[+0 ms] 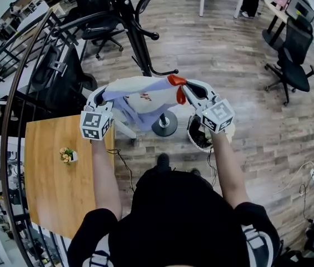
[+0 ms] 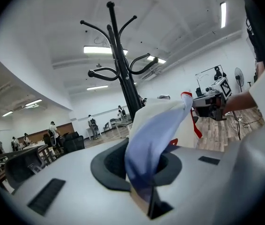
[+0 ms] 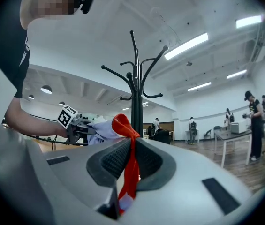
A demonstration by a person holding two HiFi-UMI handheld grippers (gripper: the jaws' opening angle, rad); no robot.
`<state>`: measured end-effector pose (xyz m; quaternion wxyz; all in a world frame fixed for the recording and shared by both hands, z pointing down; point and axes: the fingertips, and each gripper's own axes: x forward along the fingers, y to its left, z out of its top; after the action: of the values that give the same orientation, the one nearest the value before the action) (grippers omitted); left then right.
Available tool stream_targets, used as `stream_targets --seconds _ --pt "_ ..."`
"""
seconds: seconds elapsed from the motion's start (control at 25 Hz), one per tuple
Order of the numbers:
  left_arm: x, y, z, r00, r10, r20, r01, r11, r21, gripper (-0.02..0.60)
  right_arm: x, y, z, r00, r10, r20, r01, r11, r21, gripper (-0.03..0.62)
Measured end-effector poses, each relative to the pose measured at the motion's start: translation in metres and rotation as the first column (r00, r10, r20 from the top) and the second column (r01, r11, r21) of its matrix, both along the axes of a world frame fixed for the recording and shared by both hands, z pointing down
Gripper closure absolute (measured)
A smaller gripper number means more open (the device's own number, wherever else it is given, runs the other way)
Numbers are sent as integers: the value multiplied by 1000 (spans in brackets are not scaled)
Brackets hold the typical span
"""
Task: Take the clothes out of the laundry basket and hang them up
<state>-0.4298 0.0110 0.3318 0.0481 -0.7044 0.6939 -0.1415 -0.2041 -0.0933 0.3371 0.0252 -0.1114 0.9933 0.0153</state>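
Shirt (image 1: 143,96) held spread before the coat stand (image 1: 140,43)
Judged light and limp, it is pinched at both ends by left gripper (image 1: 102,97) and right gripper (image 1: 185,89).

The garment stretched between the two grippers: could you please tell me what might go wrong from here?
The right gripper pinches only the thin red trim, so the garment could slip free there. Spanning across to the left gripper, it may also snag or miss the coat rack hooks.

Bright ceiling tubes (image 2: 105,50), fisheye-bent edges
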Motion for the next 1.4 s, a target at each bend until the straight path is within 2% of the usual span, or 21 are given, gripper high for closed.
stream_targets --seconds 0.16,0.32,0.68,1.0,1.2,1.4 --pt "-19 -30 11 999 36 -7 -36 999 -27 522 -11 -13 17 997 63 -45 -63 998 -4 559" --pt "-34 -61 43 996 79 -32 -82 993 -86 522 -18 -24 52 987 113 -119 -114 993 -5 559" --pt "-43 -107 108 980 158 -120 -179 965 -191 498 -18 -40 114 962 172 -211 -202 971 -127 559" --pt "-40 -113 158 962 195 -193 -241 936 -258 477 -17 -42 156 940 189 -283 -244 954 -176 557" --pt "-37 -107 184 945 209 -251 -281 911 -301 426 -21 -37 183 926 173 -335 -253 944 -211 556" --pt "-36 -100 197 936 213 -281 -296 908 -295 370 -24 -33 200 918 172 -358 -265 937 -229 553"
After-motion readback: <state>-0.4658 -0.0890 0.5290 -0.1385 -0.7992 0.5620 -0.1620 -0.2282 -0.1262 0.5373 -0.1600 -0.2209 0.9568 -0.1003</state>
